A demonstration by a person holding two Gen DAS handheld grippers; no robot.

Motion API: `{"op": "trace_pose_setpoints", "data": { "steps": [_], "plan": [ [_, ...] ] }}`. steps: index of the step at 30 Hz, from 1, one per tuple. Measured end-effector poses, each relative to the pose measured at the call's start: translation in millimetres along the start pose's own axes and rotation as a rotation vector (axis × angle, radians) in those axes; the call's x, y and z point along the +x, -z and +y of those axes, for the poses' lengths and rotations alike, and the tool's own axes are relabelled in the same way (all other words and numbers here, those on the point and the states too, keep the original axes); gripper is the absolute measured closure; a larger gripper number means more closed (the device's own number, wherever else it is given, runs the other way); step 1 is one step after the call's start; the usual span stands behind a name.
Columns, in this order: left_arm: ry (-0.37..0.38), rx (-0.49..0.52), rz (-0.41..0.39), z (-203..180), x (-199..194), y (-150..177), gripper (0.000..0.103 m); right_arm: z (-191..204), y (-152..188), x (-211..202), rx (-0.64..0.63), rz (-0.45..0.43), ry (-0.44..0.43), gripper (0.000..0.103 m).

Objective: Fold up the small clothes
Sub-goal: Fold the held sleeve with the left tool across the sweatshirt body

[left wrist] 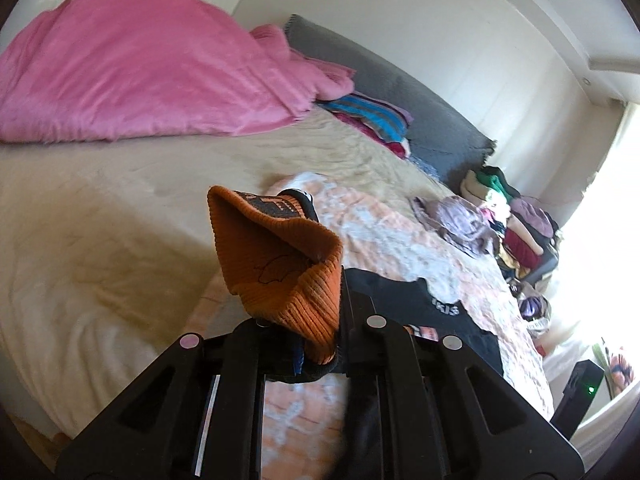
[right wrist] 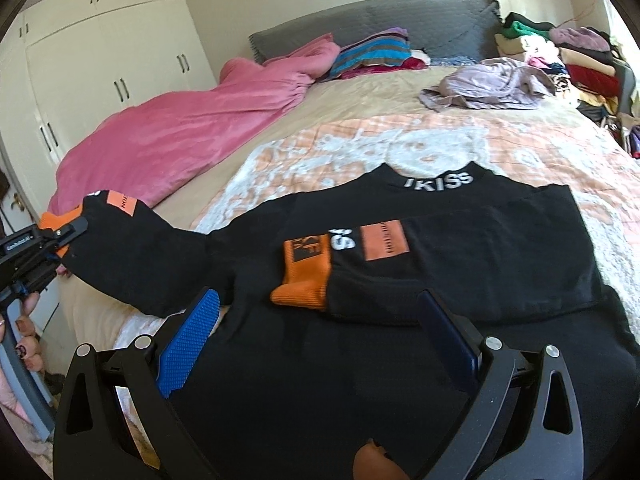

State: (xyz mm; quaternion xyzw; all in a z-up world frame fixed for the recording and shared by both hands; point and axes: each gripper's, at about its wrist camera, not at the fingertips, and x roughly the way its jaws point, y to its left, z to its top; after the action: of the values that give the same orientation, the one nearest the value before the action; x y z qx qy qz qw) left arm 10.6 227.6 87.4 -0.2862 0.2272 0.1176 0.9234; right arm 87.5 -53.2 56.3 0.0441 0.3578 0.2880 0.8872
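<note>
Orange cuff: clamped in left hand-held gripper, jaws pressed together on ribbed edge, lifted clear of bed so sleeve can swing inward.
Left sleeve: stretched out sideways from black top, drawn taut, probably ready to fold across chest.
Other sleeve: already laid across front, orange cuff flat, so half the fold looks done.
Right hand-held gripper: jaws wide apart, empty, hovering over hem, likely placed to pin cloth.
Patterned quilt: spread on bed under top as folding surface.
Pink blanket: pushed aside, well apart.
</note>
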Motion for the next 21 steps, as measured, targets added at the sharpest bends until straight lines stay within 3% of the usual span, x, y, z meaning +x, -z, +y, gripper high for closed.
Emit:
{"op": "trace_pose_setpoints", "data": {
  "steps": [21],
  "plan": [
    [0.161, 0.197, 0.106, -123, 49, 24, 0.098, -104, 5, -67, 0.179, -0.104, 0.142, 0.005]
  ]
}}
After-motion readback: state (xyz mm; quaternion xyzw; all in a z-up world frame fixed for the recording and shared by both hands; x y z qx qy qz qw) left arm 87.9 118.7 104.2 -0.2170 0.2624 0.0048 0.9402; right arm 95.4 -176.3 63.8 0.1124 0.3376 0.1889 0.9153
